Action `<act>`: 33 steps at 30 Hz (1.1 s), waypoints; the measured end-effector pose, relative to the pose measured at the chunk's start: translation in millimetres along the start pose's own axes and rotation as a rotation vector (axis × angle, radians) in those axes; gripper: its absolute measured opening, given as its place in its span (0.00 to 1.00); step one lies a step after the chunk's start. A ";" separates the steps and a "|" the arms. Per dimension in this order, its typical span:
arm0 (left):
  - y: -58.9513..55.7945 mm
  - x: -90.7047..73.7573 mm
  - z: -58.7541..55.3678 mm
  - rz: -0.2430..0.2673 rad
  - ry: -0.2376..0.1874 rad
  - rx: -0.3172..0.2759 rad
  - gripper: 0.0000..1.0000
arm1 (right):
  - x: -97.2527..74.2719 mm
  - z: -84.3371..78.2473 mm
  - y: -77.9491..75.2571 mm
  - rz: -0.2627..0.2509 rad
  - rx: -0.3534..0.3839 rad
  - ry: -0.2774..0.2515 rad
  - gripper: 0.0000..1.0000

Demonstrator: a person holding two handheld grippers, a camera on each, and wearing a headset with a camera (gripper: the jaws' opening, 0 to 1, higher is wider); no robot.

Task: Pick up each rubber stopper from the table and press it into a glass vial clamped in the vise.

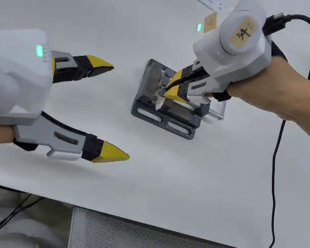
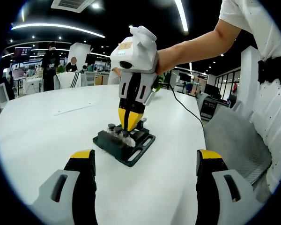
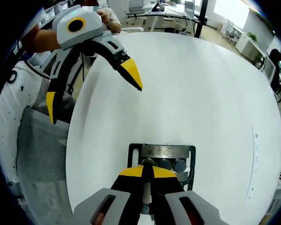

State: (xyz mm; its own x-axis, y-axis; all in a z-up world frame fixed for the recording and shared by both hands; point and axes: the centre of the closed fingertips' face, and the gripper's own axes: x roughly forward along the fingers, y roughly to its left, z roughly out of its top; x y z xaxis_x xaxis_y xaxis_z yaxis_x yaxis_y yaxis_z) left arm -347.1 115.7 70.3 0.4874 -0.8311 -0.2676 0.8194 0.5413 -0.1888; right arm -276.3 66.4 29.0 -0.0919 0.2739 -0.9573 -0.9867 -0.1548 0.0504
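1. At 6 o'clock, the right gripper (image 3: 147, 172), jaws pressed together, points its yellow tips at the vise (image 3: 167, 151).
2. At 10 o'clock, the left gripper (image 3: 93, 96) hangs over the white table (image 3: 201, 93), jaws spread wide.
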 end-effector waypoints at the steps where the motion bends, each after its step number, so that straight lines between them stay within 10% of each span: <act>1: 0.1 0.1 -0.2 0.000 0.001 -0.001 0.88 | 0.0 0.2 -0.3 0.000 0.000 -0.001 0.00; 33: 4.1 2.2 4.3 0.012 -0.029 -0.013 0.86 | 4.4 -0.4 0.8 0.020 -0.064 0.075 0.00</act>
State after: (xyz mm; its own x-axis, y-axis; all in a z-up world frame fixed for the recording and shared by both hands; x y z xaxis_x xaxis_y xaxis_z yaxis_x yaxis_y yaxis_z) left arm -341.4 115.5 73.0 0.5058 -0.8280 -0.2423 0.8097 0.5525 -0.1979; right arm -277.4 67.1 24.8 -0.0985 0.1990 -0.9750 -0.9739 -0.2207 0.0533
